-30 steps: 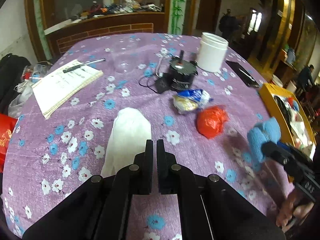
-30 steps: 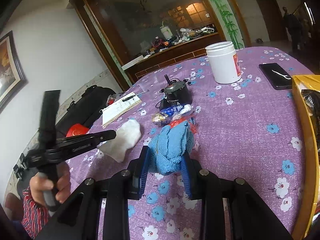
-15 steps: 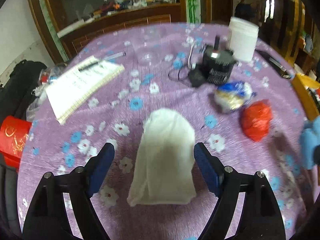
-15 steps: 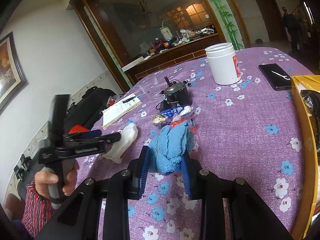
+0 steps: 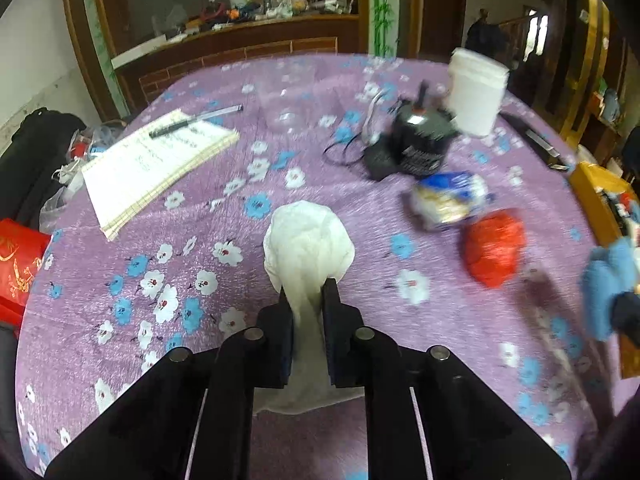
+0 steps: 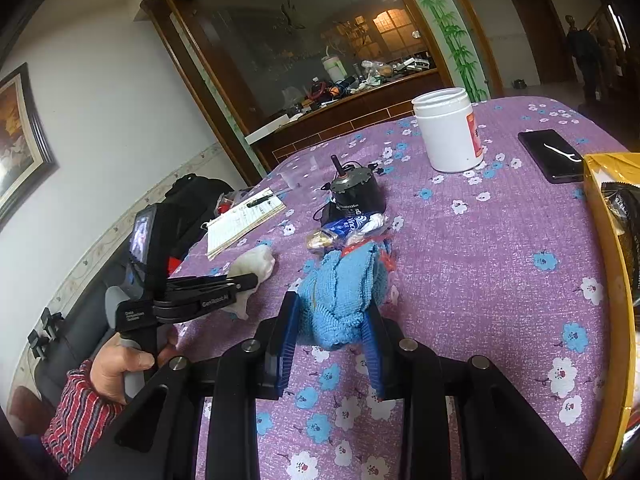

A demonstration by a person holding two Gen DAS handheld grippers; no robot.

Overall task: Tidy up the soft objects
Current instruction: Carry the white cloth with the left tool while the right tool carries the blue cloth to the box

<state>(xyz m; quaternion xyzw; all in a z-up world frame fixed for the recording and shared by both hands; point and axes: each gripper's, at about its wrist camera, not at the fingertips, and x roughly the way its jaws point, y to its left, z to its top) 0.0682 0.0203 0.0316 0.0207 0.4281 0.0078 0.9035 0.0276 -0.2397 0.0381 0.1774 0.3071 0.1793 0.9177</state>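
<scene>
A white cloth (image 5: 308, 248) lies bunched on the purple flowered tablecloth (image 5: 200, 240). My left gripper (image 5: 306, 300) is closing tight on its near end, with the pads pressing on the fabric. From the right wrist view, the left gripper (image 6: 248, 282) meets the white cloth (image 6: 256, 266) at the table's left edge. My right gripper (image 6: 332, 308) is shut on a blue knitted cloth (image 6: 344, 292), held just above the table. The blue cloth (image 5: 608, 280) also shows at the right edge of the left wrist view. A red bag (image 5: 494, 252) and a snack packet (image 5: 450, 200) lie between the two cloths.
A yellow box (image 6: 608, 240) with items inside stands at the table's right edge. Farther back are a white jar (image 6: 448, 136), a black motor (image 6: 356, 192) with a cord, a phone (image 6: 554, 154) and a notebook (image 5: 156, 164) with a pen.
My left gripper opened wide around the white cloth, then shut on its near end and bunched it. The right gripper and the blue cloth stayed put.
</scene>
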